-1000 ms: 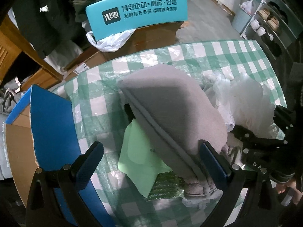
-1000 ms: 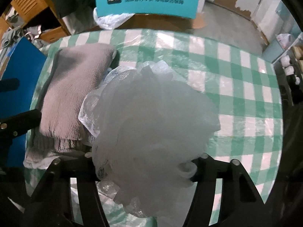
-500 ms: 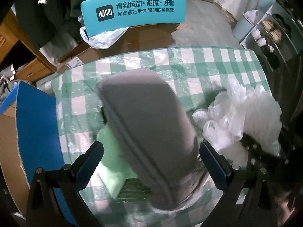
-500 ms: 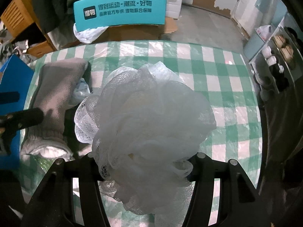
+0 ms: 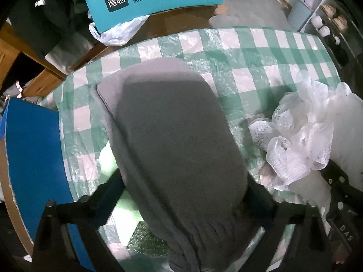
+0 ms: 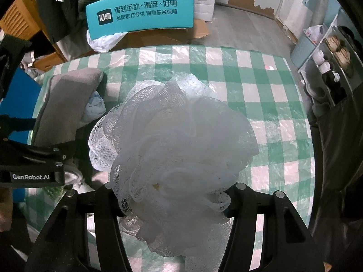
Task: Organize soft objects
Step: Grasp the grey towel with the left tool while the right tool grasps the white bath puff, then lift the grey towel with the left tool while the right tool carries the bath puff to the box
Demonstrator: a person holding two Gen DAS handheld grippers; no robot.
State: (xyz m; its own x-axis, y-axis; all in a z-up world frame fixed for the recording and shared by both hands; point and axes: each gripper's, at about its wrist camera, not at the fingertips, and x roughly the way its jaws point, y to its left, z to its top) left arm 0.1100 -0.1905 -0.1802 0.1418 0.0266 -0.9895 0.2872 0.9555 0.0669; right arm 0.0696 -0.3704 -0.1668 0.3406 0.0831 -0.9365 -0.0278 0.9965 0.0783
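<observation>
My left gripper (image 5: 183,195) is shut on a folded grey towel (image 5: 172,140) and holds it lifted over the green-checked table (image 5: 238,54). The towel also shows at the left of the right wrist view (image 6: 68,104). My right gripper (image 6: 172,197) is shut on a white mesh bath pouf (image 6: 174,145), held above the table. The pouf also shows at the right of the left wrist view (image 5: 306,131). A pale green soft object (image 5: 109,158) lies on the table under the towel, mostly hidden.
A blue-lined cardboard box (image 5: 31,154) stands open at the table's left edge. A teal sign (image 6: 140,11) and a white plastic bag (image 6: 102,42) sit beyond the far edge. A shoe rack (image 6: 335,54) stands at the right. A light blue cloth (image 6: 95,106) lies beside the towel.
Both grippers have risen with their loads. The grey towel has lifted off the table and fills more of the left view. The pouf has lifted clear of the towel.
</observation>
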